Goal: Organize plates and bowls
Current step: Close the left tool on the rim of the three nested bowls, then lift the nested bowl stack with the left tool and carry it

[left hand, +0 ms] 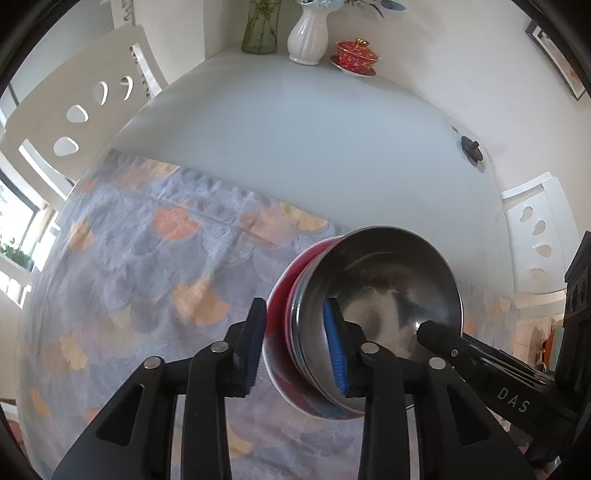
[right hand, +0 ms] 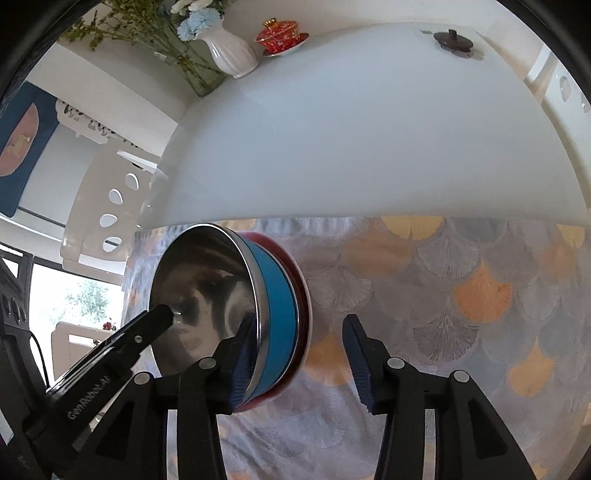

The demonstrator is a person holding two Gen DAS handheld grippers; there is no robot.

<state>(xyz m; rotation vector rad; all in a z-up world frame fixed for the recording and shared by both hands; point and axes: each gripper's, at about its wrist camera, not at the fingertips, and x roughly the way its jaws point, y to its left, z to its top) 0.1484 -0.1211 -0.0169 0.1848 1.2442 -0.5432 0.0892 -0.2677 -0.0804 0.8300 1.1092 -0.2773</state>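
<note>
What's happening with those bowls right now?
Both grippers, left and right, open, straddling opposite rims. Steel bowl nested on plate. Nothing blocking.

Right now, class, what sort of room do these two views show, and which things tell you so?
Probably a home dining room: a white table partly under a patterned cloth, white cut-out chairs beside it, and a white vase with flowers at the back.

My left gripper (left hand: 299,347): black arms, silver rivets, blue ribbed pads; "DAS" lettering at four o'clock.
</note>
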